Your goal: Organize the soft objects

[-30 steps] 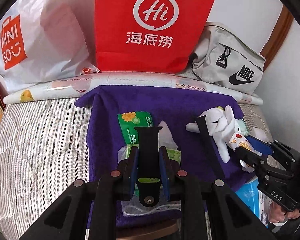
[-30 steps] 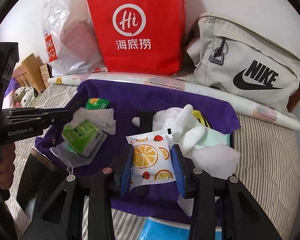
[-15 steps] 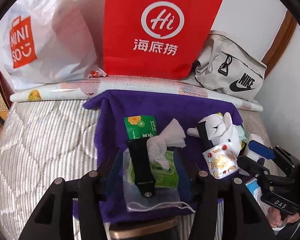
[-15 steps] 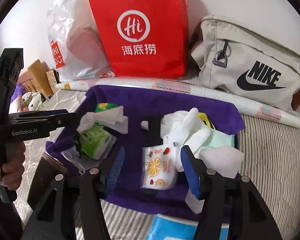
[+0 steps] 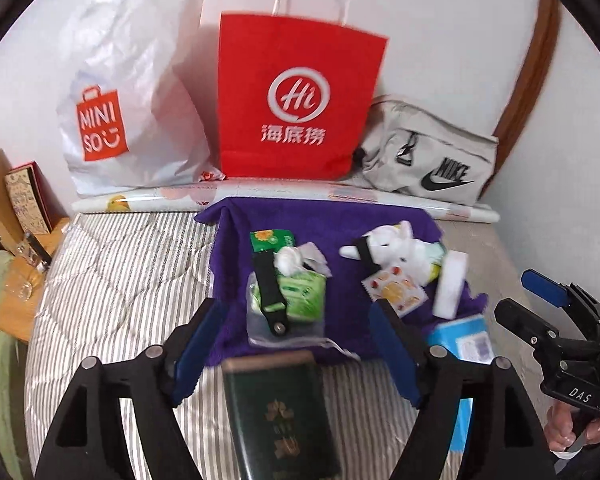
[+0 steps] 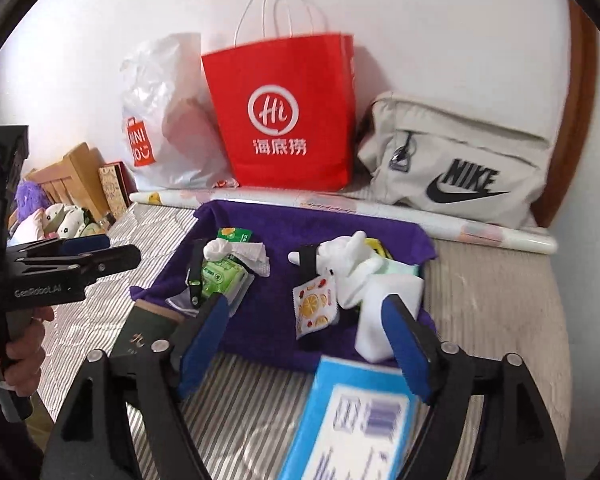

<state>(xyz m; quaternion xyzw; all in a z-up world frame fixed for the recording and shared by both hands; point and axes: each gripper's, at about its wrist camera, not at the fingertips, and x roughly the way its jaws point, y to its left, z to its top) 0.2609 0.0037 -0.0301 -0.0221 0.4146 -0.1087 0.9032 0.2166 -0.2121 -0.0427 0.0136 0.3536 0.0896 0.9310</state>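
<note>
L gripper (image 5: 296, 344): jaws just been opening, now wide, nothing btwn. R gripper (image 6: 308, 340): same, wide apart, empty.

Progress, by my read: two groups laid on purple fleece towel (image 5: 340, 220). Left group: black strap (image 5: 269, 292) across green tissue pack (image 5: 304, 294), crumpled white tissue (image 5: 296, 258) on top. Right group: orange-print sachet (image 6: 315, 305) leaning on white plush toy (image 6: 348, 260), white foam block (image 6: 384, 308) beside.

Left to do, prob: dark green booklet (image 5: 278, 408) and blue packet (image 6: 352, 420) off towel, on striped mattress (image 5: 120, 272).

Unclear: both blurred, cut by frame edge. Items under plush hidden.
</note>
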